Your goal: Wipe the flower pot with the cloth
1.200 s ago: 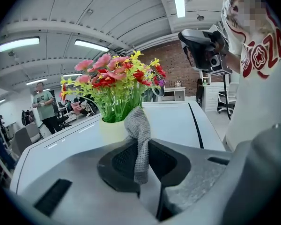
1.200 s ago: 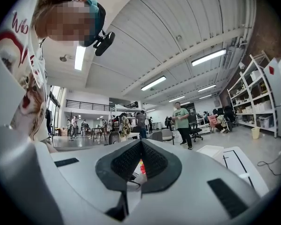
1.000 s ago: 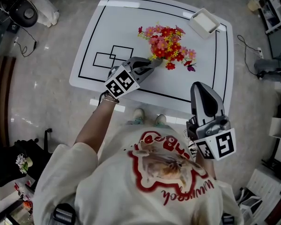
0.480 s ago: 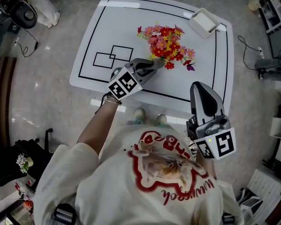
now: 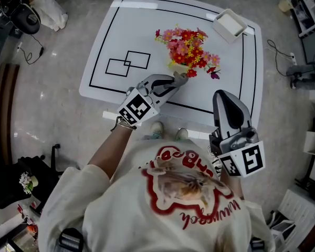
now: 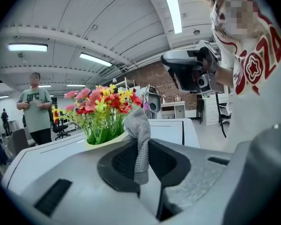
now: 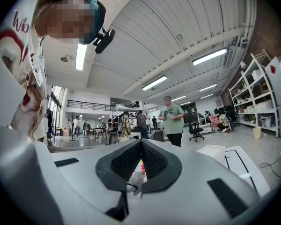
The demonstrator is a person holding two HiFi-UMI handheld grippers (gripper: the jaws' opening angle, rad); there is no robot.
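Noted grey knitted cloth point(image 6: 138, 125) clamped between the jaws of left gripper point(image 5: 174, 81), held at the near side of pale flower pot with red, pink and yellow blooms point(image 6: 104, 141); contact looked likely, not certain. Located pot on white black-lined table point(image 5: 110, 46), right of centre, toward the far edge. Found right gripper point(image 5: 224, 95) shut on nothing, parked off the near edge. Judged wiping under way; best done by pressing cloth flat to the pot wall, sweeping lightly round, steadying against tipping, avoiding stems.
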